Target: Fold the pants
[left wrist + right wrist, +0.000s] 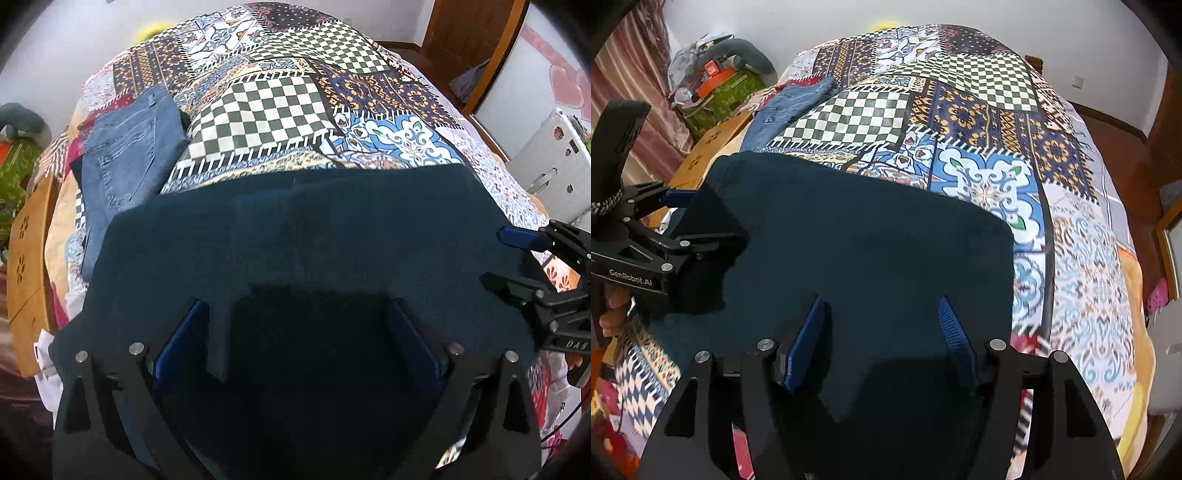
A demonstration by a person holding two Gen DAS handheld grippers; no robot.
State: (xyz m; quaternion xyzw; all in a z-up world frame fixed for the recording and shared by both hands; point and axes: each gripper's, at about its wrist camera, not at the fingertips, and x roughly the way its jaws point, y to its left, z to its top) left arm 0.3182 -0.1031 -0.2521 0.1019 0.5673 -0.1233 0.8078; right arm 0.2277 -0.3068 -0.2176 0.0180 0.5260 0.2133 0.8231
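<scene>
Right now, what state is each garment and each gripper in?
Dark teal pants: folded flat on the bedspread, under both grippers.
Blue jeans: folded, lying apart at the bed's edge.
Left gripper: open, pads apart over the teal cloth.
Right gripper: open, nothing pinched.

both views are fisheyes riding on hand-held grippers, each looking steeply down along its own two fingers, which fill the bottom of the frame. the left wrist view sits close over the dark teal pants point(295, 229) on the patchwork bedspread point(266, 107), with the right gripper point(517, 254) at its right edge. the right wrist view sits as close over the same pants point(849, 229) and bedspread point(979, 122), with the left gripper point(687, 218) at its left edge. both share the folded jeans point(129, 147) point(790, 103) toward upper left.
</scene>
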